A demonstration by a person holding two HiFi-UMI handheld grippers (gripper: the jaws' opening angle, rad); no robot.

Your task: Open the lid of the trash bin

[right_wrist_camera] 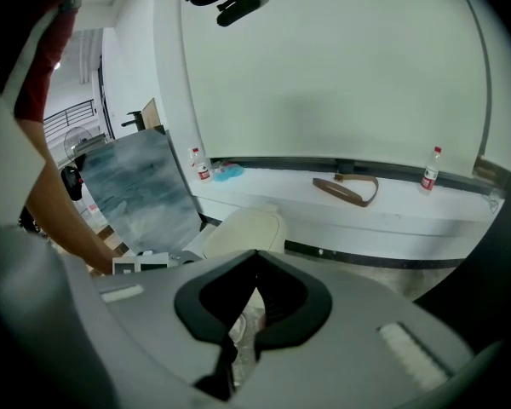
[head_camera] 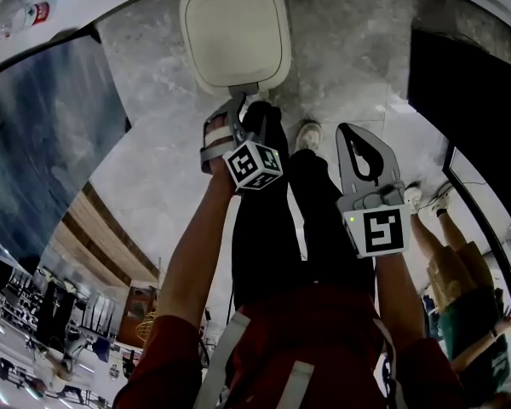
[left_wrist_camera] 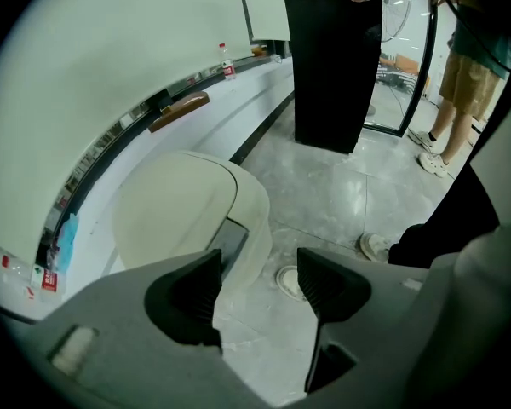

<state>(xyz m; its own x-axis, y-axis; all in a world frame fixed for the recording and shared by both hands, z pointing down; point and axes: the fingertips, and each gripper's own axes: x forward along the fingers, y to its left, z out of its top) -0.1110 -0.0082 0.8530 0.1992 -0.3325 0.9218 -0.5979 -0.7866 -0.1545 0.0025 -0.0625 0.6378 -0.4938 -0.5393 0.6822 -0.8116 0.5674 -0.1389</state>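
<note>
The cream trash bin (head_camera: 234, 32) stands on the marble floor with its lid down. In the left gripper view the lid (left_wrist_camera: 175, 207) and a dark strip (left_wrist_camera: 228, 241) at its front edge lie just beyond the left finger. My left gripper (head_camera: 237, 105) hangs steeply down at the bin's near edge, open (left_wrist_camera: 260, 284), with nothing pressed between the pads. My right gripper (head_camera: 352, 135) is held off to the right, away from the bin. Its jaws are shut (right_wrist_camera: 255, 261) on a crumpled clear wrapper (right_wrist_camera: 243, 331).
My shoe (head_camera: 307, 135) is on the floor beside the bin, near a round floor drain (left_wrist_camera: 289, 281). A black pillar (left_wrist_camera: 328, 66) and another person (left_wrist_camera: 464, 75) stand to the right. A white ledge (right_wrist_camera: 392, 207) behind the bin carries bottles (right_wrist_camera: 429, 170) and a brown strap (right_wrist_camera: 347, 191).
</note>
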